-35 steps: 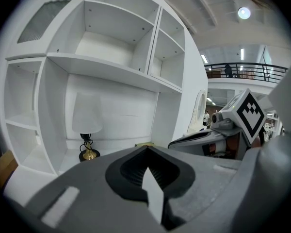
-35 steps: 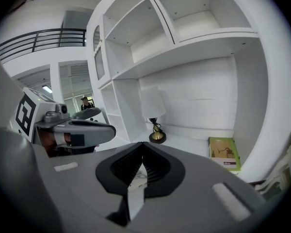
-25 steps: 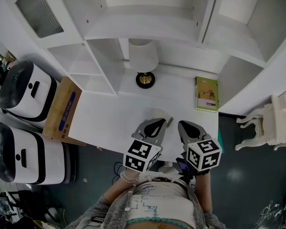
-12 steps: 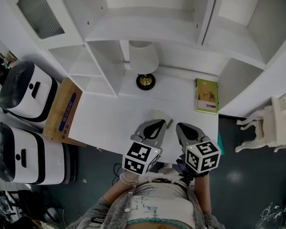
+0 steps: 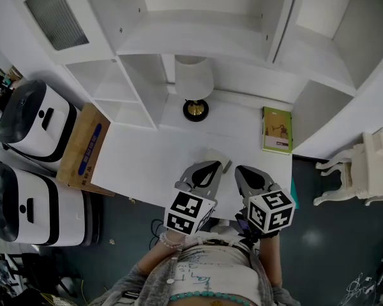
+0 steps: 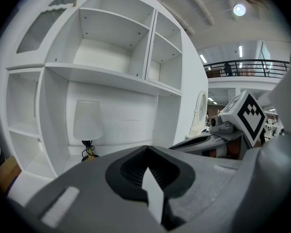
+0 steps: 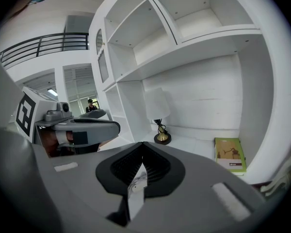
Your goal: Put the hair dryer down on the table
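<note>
Seen from above, a person stands at the near edge of a white table (image 5: 147, 164) set into white shelving, holding both grippers low over that edge. The left gripper (image 5: 212, 166) has its jaws pressed together with nothing between them, and the right gripper (image 5: 241, 170), just beside it, is likewise closed and empty. The hair dryer (image 5: 214, 156) shows only as a small cream shape lying on the table near the near edge, just past the left gripper's tip; no detail can be made out. A white-shaded lamp (image 5: 195, 85) stands at the table's back edge. A green book (image 5: 277, 129) lies flat by the right edge.
</note>
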